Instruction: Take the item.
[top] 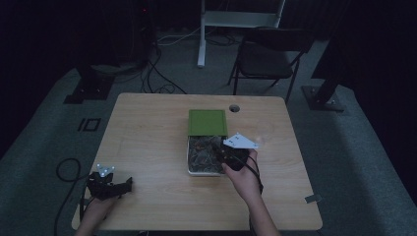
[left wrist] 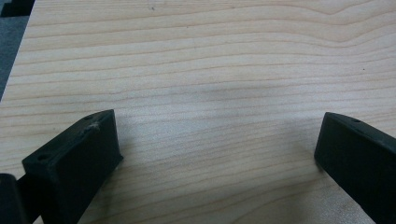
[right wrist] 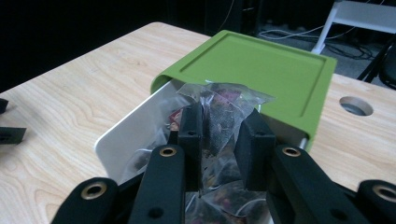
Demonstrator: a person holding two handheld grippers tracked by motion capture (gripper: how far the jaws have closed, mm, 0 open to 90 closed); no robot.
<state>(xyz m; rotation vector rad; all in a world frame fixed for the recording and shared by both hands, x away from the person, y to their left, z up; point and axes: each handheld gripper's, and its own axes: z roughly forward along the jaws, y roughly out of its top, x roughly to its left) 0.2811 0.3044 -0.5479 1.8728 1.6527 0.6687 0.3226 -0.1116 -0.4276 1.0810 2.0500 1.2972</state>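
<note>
Centre frame: your right gripper (right wrist: 219, 133) pinches a clear plastic tea sachet (right wrist: 223, 116) above the white tin (right wrist: 122, 140) with its green sliding lid (right wrist: 252, 65). Lower left: your left gripper (top: 109, 186), jaws wide, holds nothing.

Green lid (top: 207, 121) over box's (top: 189, 162) far half.

wooden table (top: 147, 142), black chair (top: 268, 59), floor cables (top: 157, 78)

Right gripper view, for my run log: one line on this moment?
right gripper: shut on clear plastic sachet | white box, green lid slid back | left gripper: open over wooden table
</note>
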